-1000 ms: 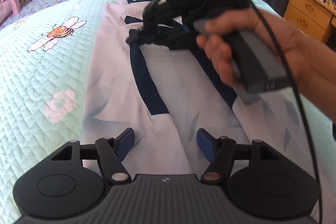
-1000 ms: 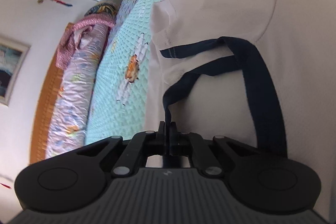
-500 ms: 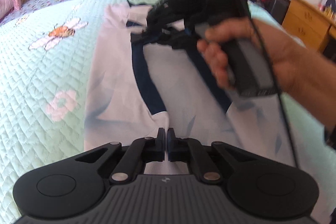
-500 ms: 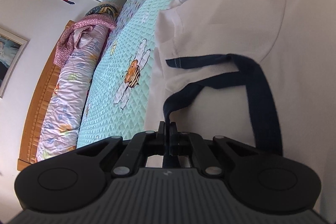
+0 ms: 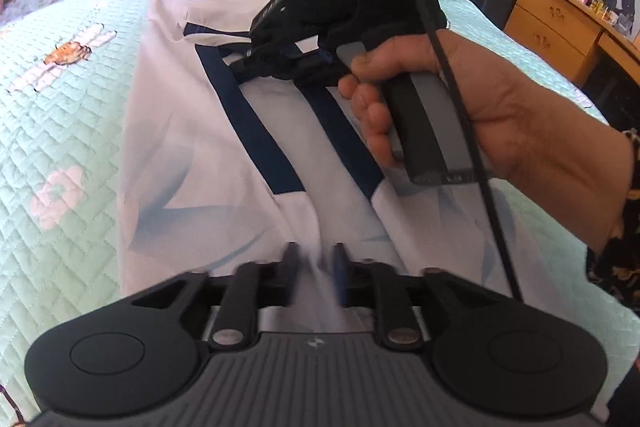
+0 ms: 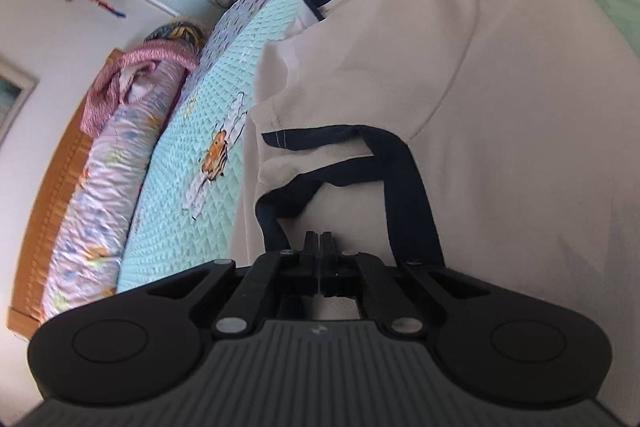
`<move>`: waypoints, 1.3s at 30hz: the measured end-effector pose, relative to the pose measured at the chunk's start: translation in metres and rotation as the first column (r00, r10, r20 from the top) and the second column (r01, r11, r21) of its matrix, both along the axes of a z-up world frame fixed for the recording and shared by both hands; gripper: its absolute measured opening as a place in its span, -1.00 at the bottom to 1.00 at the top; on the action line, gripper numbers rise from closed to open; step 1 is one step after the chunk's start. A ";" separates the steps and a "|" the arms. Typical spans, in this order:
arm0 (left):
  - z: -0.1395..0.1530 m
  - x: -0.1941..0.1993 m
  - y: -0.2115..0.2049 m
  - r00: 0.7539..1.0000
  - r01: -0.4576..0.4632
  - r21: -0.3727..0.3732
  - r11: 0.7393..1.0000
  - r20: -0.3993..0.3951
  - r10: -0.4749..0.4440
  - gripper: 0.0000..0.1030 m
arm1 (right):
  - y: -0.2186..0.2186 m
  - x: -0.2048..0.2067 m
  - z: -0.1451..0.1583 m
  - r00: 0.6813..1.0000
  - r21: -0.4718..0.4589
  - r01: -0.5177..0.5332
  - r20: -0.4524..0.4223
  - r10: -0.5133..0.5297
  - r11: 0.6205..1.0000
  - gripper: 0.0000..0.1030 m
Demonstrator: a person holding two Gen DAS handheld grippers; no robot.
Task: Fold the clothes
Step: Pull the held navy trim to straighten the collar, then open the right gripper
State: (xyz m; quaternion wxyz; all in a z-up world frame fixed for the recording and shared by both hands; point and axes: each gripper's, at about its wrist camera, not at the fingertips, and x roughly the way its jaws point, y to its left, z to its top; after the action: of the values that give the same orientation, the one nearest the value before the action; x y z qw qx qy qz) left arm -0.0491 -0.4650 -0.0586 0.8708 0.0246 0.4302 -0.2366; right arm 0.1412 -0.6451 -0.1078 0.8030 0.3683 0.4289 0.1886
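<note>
The shirt (image 5: 200, 155) is white with navy bands (image 5: 256, 131) and pale blue streaks toward 6 o'clock. The quilt (image 5: 60, 131) is mint green, printed with orange-and-white bees (image 5: 66, 53) at 10 o'clock and a pink flower (image 5: 56, 197) at 9. The bolster (image 6: 100, 195) is lilac with a floral print. The dresser (image 5: 560, 27) at 2 o'clock is honey brown.

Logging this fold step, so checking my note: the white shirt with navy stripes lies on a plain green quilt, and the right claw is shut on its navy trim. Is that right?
One detail is wrong: the quilt is not plain; it is pale green with cartoon bees and flowers, as the left wrist view shows. The rest holds: the white shirt lies on it, and the right claw is shut on the navy trim.
</note>
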 end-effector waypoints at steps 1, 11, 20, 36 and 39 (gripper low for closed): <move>0.001 0.000 0.002 1.000 0.005 -0.010 1.000 -0.006 -0.005 -0.12 | -0.004 0.000 -0.001 1.000 0.028 0.016 -0.009 -0.015 0.999 -0.94; 0.000 -0.003 0.009 0.999 -0.026 -0.028 0.999 -0.032 0.025 0.12 | -0.008 0.011 0.004 0.994 0.150 0.103 -0.037 -0.099 0.983 -0.51; -0.002 -0.007 0.011 1.000 -0.007 -0.026 1.000 -0.024 0.007 0.22 | 0.003 0.026 0.007 0.992 0.064 0.107 -0.067 -0.103 0.992 -0.50; -0.005 -0.008 0.016 1.000 0.007 -0.041 0.999 -0.021 -0.008 0.26 | 0.037 0.034 0.028 0.981 -0.343 0.173 0.139 -0.132 0.923 -0.93; -0.005 -0.007 0.019 1.000 0.007 -0.052 0.999 -0.029 -0.008 0.27 | 0.030 0.041 0.019 0.993 -0.328 0.107 0.081 -0.085 0.939 -0.95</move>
State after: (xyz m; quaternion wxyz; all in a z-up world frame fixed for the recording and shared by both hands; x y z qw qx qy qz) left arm -0.0560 -0.4465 -0.0635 0.8638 0.0000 0.4366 -0.2513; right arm 0.1822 -0.6148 -0.0887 0.8753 0.2421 0.4095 0.0865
